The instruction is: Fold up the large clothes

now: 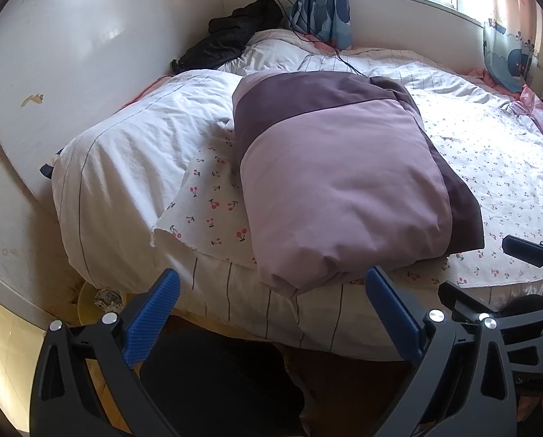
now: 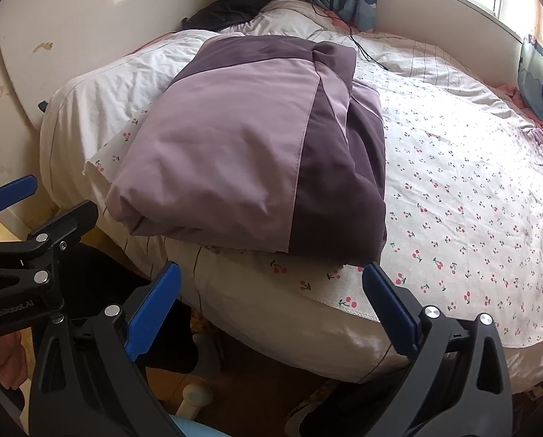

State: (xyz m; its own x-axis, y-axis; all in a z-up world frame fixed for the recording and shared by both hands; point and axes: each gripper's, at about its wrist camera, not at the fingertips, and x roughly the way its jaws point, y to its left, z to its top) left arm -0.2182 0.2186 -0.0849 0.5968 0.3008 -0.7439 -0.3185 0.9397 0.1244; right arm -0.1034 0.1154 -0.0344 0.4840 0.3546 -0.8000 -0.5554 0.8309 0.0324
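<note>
A large purple cloth (image 1: 344,182) (image 2: 249,153), light lilac with dark purple bands, lies folded into a thick rectangular bundle on the bed's near corner. My left gripper (image 1: 271,291) hangs open just off the bed's edge, its blue pads wide apart with nothing between them, a little short of the bundle's near corner. My right gripper (image 2: 271,287) is open too, held below the bundle's front edge and clear of it. Each gripper shows at the side of the other's view: the right one (image 1: 526,266) and the left one (image 2: 23,200).
The bed has a cherry-print sheet (image 2: 471,189) and a white quilt (image 1: 125,167) heaped to the left. A black garment (image 1: 235,36) lies by the far wall, a cable (image 1: 329,47) trails over the pillows, and curtains (image 1: 322,7) hang at the window. A hand (image 2: 9,364) holds the left gripper.
</note>
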